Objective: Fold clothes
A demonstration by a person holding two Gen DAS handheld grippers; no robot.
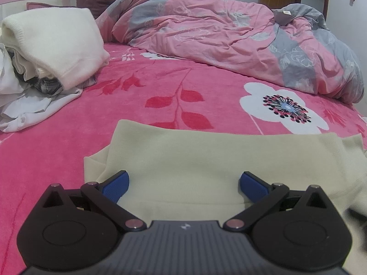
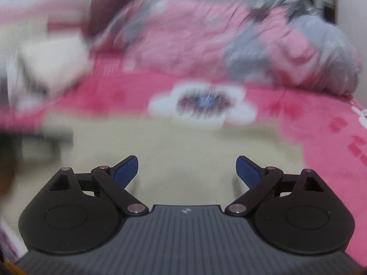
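Two grippers hang over one cream garment (image 1: 206, 160) that lies partly folded on the pink floral blanket (image 1: 137, 87) at the near edge of the bed, and neither has hold of it. The left gripper (image 1: 184, 182) stands with its blue pads (image 1: 114, 185) spread wide over the cloth, nothing pinched between them; the right gripper (image 2: 187, 168) likewise shows wide-apart jaws above the same cream fabric, empty. The right wrist view is heavily smeared, so the exact edge of the garment under it cannot be made out. The main risk, as a judgement, is a poor pick: a jaw closing on only the top layer would drag the fold apart, while one dipping too deep could pinch the plush blanket along with the cloth and pull both. A sleeve flap sticking out at the left of the garment could slip loose and spoil the shape. The pile of unfolded clothes (image 1: 45, 52) sits well apart at the left, and the rumpled quilt (image 1: 218, 36) lies farther back, so neither seems likely to interfere.
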